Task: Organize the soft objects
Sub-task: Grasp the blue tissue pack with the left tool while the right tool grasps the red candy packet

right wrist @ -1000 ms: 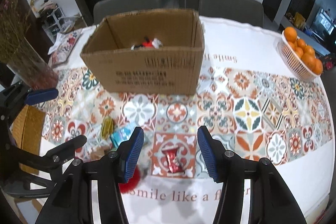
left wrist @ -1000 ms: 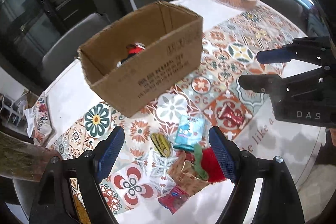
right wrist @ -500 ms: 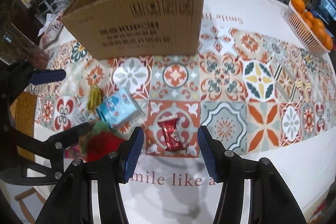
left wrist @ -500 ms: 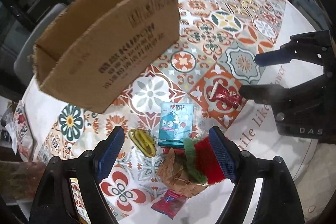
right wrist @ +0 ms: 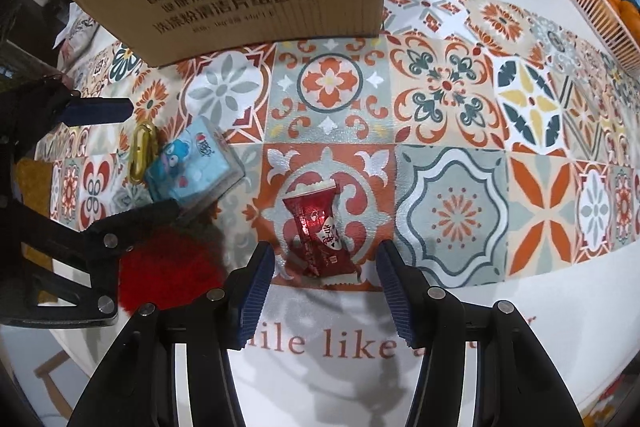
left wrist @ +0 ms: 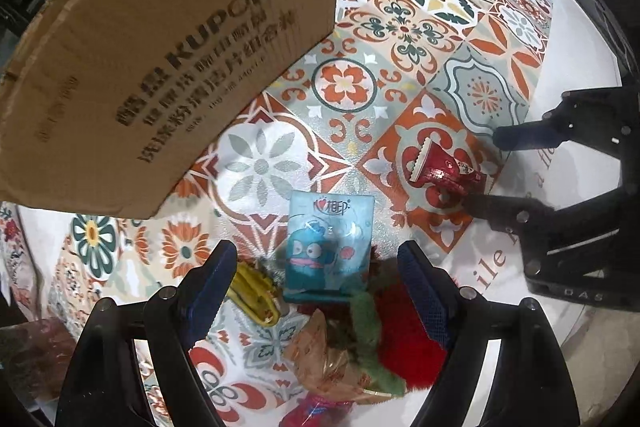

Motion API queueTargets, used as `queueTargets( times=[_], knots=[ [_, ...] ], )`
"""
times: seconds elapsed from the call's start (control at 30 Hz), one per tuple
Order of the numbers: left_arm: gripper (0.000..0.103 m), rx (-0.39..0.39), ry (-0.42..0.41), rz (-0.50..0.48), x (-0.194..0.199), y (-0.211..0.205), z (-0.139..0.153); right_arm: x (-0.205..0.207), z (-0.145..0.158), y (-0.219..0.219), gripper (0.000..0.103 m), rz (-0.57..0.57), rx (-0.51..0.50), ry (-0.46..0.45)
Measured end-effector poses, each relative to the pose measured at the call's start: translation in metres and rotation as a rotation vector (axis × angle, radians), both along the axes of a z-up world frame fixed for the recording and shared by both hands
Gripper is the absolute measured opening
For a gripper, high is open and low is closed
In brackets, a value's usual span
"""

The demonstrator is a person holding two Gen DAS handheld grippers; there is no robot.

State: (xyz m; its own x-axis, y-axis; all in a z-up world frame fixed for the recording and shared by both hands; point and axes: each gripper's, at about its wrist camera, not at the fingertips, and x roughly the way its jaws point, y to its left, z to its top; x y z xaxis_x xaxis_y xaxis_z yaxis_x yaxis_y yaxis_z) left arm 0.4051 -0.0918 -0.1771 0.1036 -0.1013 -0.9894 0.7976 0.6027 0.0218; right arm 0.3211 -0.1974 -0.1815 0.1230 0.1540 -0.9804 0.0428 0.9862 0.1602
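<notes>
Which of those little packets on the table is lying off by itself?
The red candy wrapper, alone on an orange tile between the right gripper's open jaws. The other packets crowd together by the left gripper.

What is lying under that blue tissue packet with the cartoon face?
The blue tissue packet rests mostly on the patterned tablecloth. Its near edge overlaps the fluffy red and green toy and sits beside the yellow band. Anything directly beneath the packet is hidden.

The left hand-held gripper is pointing steeply downward with its jaws spread wide, while the right hand-held gripper is likewise gaping, tilted down alongside it.
</notes>
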Motion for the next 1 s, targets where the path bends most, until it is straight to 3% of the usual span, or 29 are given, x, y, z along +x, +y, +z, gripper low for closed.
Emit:
queueTargets(
  times=[0.5, 0.6, 0.77, 1.0],
  knots=[
    [0.081, 0.015, 0.064, 0.058, 0.005, -0.005, -0.036, 0.007, -0.029, -0.001, 0.043, 0.003, 0.027, 0.009],
    [0.075, 0.008, 0.067, 0.082, 0.008, -0.005, -0.040, 0.007, -0.030, 0.001, 0.042, 0.013, 0.016, -0.005],
    [0.058, -0.006, 0.086, 0.119, 0.006, -0.003, -0.049, 0.009, -0.031, 0.003, 0.026, 0.027, 0.016, -0.012],
    [0.054, -0.034, 0.079, 0.162, 0.000, 0.003, -0.053, 0.007, -0.029, 0.005, 0.024, 0.019, 0.015, -0.031]
  ],
)
